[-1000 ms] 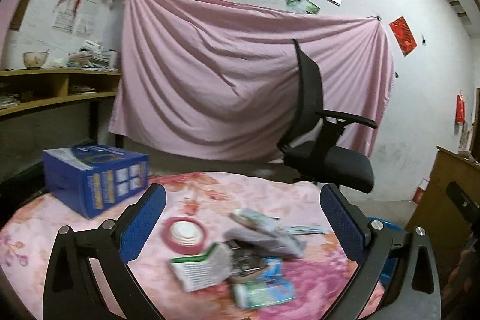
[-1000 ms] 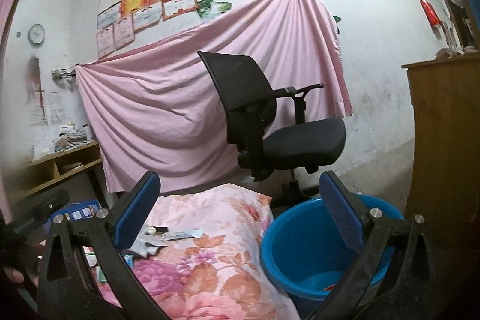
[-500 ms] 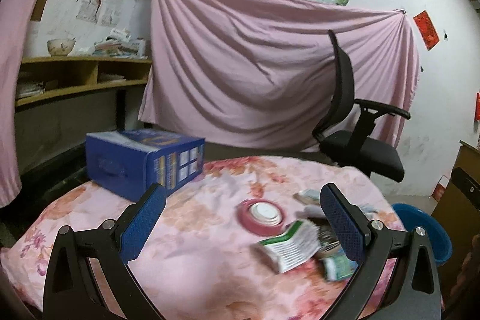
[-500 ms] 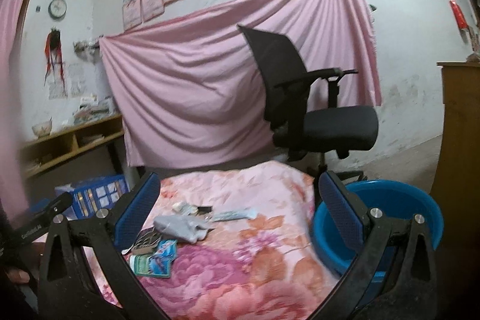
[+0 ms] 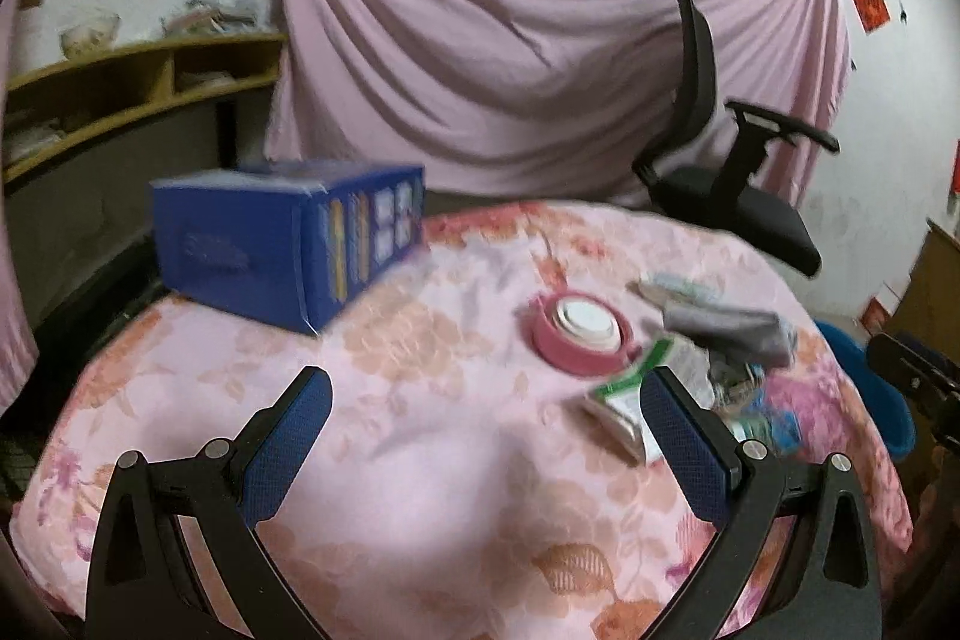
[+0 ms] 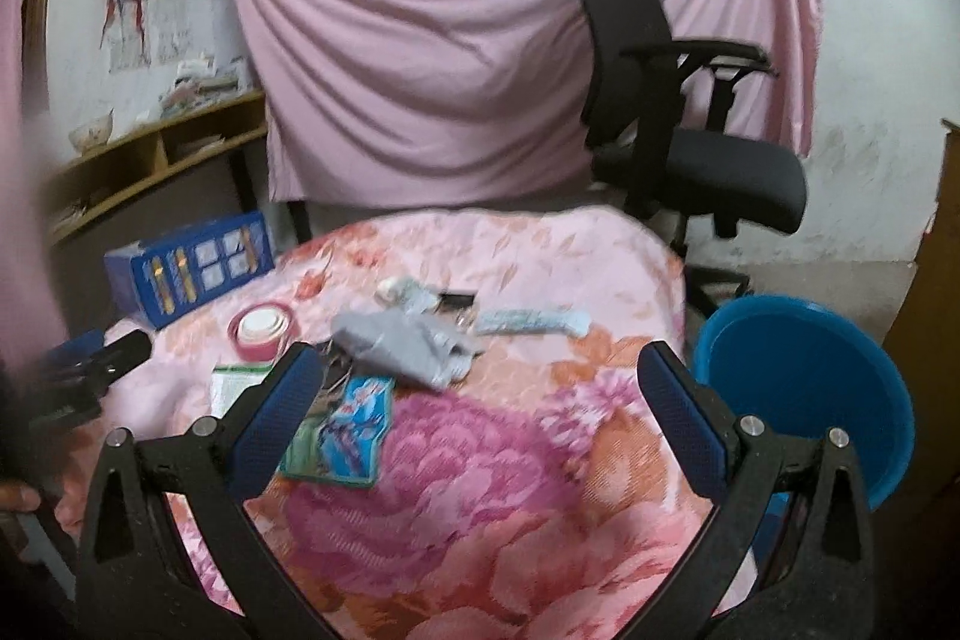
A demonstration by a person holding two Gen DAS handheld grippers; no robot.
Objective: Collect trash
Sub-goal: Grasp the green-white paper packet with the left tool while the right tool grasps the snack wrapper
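Note:
Trash lies in a loose pile on the round table under a pink floral cloth (image 6: 480, 460): a grey crumpled rag (image 6: 408, 346), a blue-green wrapper (image 6: 345, 430), a green-and-white packet (image 5: 624, 394), a long pale wrapper (image 6: 528, 322). The rag also shows in the left wrist view (image 5: 732, 334). My right gripper (image 6: 480, 418) is open and empty, above the table just in front of the pile. My left gripper (image 5: 486, 436) is open and empty, left of the pile. A blue basin (image 6: 804, 388) stands on the floor right of the table.
A pink tape roll (image 5: 579, 331) with a white centre lies mid-table. A blue box (image 5: 282, 244) stands at the table's left. A black office chair (image 6: 672, 124) stands behind the table before a pink hung sheet. Wooden shelves (image 5: 120, 100) are at left.
Both grippers have come closer over the table and tilted down. The left view swung left, so the pile now sits to its right. Both stay open and empty.

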